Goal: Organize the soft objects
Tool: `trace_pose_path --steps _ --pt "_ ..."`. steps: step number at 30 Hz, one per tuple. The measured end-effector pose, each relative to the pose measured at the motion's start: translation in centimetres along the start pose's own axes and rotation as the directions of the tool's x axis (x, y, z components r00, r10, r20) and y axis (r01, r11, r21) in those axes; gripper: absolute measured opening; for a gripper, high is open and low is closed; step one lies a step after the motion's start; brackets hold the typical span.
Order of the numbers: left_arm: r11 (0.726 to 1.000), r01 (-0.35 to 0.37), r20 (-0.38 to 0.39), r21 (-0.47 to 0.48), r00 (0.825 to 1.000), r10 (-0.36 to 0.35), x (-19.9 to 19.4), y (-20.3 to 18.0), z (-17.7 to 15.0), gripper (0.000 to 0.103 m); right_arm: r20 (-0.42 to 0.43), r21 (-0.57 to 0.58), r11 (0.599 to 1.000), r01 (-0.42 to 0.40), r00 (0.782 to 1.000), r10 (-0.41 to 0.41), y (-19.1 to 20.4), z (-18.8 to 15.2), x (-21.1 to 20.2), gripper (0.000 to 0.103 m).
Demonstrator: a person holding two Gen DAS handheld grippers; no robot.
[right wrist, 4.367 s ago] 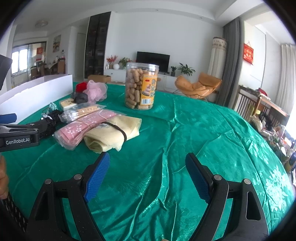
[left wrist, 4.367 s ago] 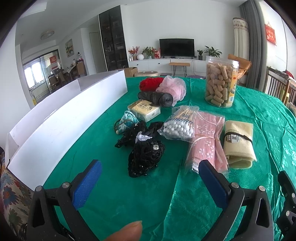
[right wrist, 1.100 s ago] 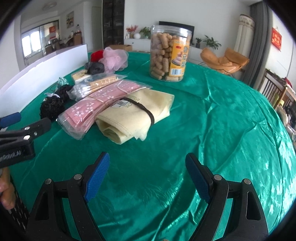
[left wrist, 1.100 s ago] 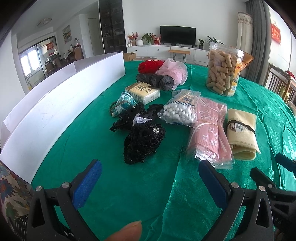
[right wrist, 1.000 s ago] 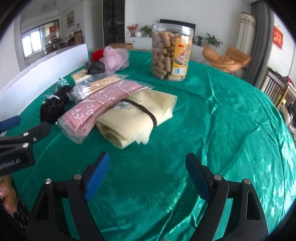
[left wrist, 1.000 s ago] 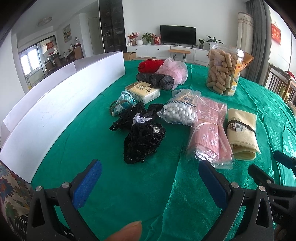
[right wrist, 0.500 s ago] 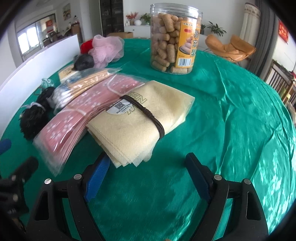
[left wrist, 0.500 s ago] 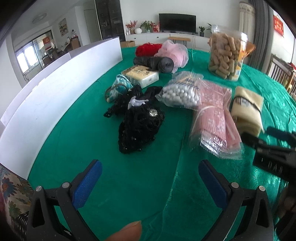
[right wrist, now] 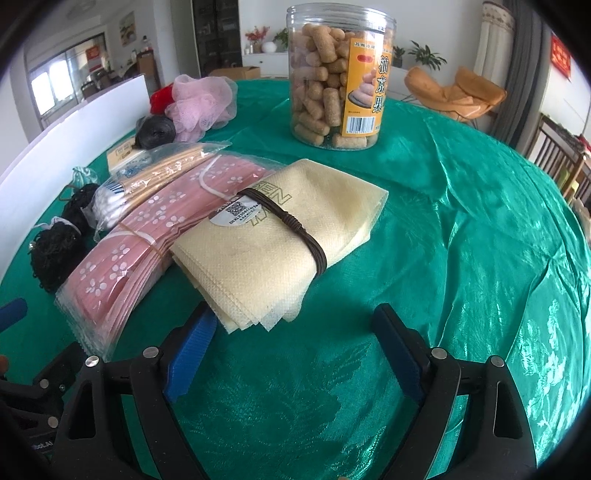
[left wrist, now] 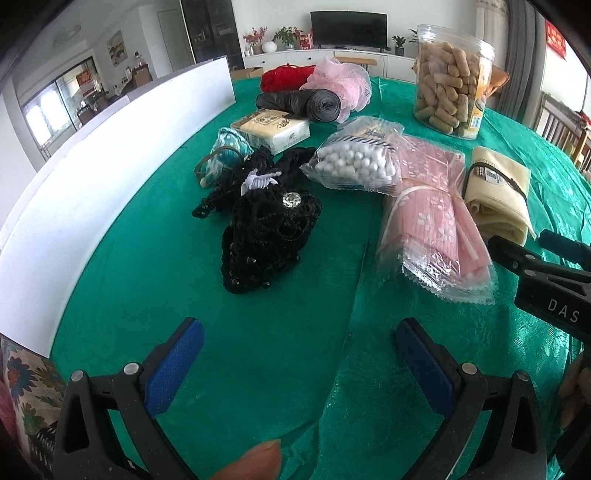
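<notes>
Both grippers, left gripper (left wrist: pixel 299 363) and right gripper (right wrist: pixel 293 349): black plastic frames, silver screws, ribbed blue pads (left wrist: pixel 173 365), white "DAS" lettering.

A table draped in shiny green patterned cloth (left wrist: pixel 280 332) carries, from left to right, a black beaded lace bundle (left wrist: pixel 266 236), a clear bag of pink flowered sheets (left wrist: pixel 432 225) and a folded cream cloth bound by a dark band (right wrist: pixel 273 240). Farther back stands a clear plastic jar of tan snacks (right wrist: pixel 332 77); a white board (left wrist: pixel 92 173) lines the left edge.

A home living room: television (left wrist: pixel 349 23), orange armchair (right wrist: pixel 456 92), cloth-covered table (right wrist: pixel 480 221).
</notes>
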State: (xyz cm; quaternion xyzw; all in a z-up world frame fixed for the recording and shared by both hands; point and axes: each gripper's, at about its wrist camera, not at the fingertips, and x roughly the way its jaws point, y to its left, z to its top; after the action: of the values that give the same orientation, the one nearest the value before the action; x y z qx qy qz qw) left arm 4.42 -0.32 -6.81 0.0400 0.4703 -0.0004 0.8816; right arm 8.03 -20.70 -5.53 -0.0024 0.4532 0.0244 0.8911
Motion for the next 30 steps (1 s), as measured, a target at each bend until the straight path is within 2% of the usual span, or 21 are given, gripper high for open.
trace_pose_path --steps 14,30 --pt "0.997 0.049 -0.033 -0.053 0.998 -0.051 0.43 0.73 0.0 0.103 0.001 0.001 1.0 0.001 1.0 -0.001 -0.02 0.0 0.03 0.089" --pt "0.997 0.051 -0.034 -0.056 0.998 -0.053 0.36 0.76 -0.01 0.103 0.002 0.002 1.0 0.001 1.0 -0.001 -0.02 -0.01 0.03 0.089"
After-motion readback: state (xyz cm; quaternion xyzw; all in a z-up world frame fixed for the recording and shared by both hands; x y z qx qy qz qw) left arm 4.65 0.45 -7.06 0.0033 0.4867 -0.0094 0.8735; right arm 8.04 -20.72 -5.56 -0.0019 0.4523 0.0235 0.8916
